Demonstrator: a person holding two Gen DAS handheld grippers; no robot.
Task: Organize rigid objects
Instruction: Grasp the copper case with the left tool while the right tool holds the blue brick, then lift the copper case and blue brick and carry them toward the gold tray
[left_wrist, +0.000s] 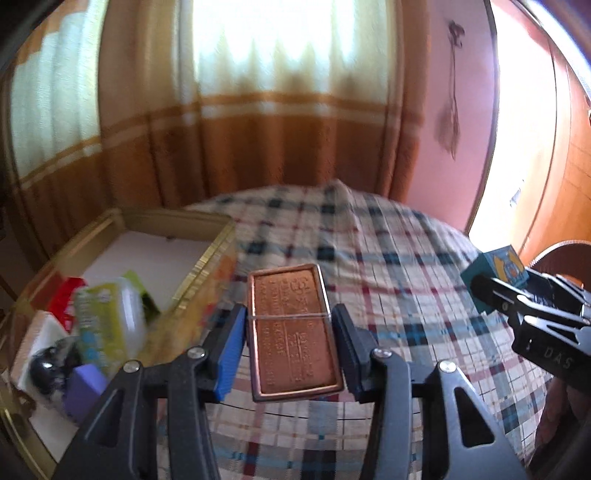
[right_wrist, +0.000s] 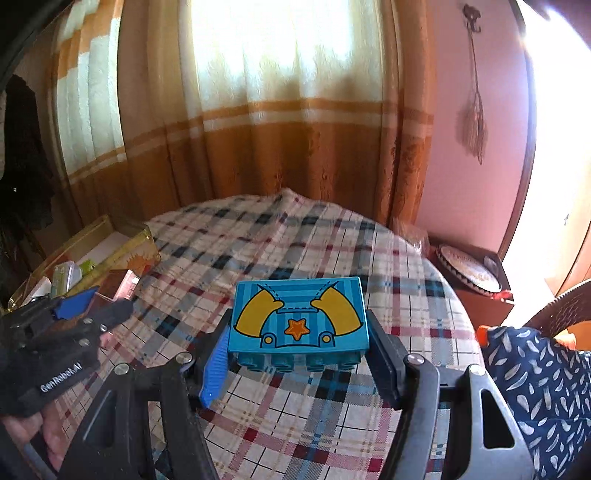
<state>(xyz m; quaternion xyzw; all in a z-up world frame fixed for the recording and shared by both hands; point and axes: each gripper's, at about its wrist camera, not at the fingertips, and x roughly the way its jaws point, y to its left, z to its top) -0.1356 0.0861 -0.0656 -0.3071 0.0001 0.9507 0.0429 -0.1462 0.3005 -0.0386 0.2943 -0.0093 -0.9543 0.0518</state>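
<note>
**A:** What does each hand hold?

**B:** The left gripper (left_wrist: 290, 334) pinches a flat copper-coloured rectangular case with embossed lettering, under a clear hinged lid (left_wrist: 293, 332), its pads pressed to the long sides. The case is lifted above the plaid tablecloth (left_wrist: 399, 266). The right gripper (right_wrist: 299, 354) clamps a turquoise plastic toy brick printed with yellow mittens and an orange star (right_wrist: 298, 314), also raised over the cloth.

**A:** Where should they go?

**B:** Probably into the open gold-rimmed cardboard box (left_wrist: 207, 254) at the table's left edge. It already holds a yellow-green packet, a purple block and other small items, crowded at the near end.

**A:** What might go wrong?

**B:** The case is slim and smooth, gripped around mid-length, so it could pivot or slip out if tipped. Lowered onto the crowded end, it might land on the pile and slide. The two grippers are close together; reaching for the box at once, they could collide.
</note>
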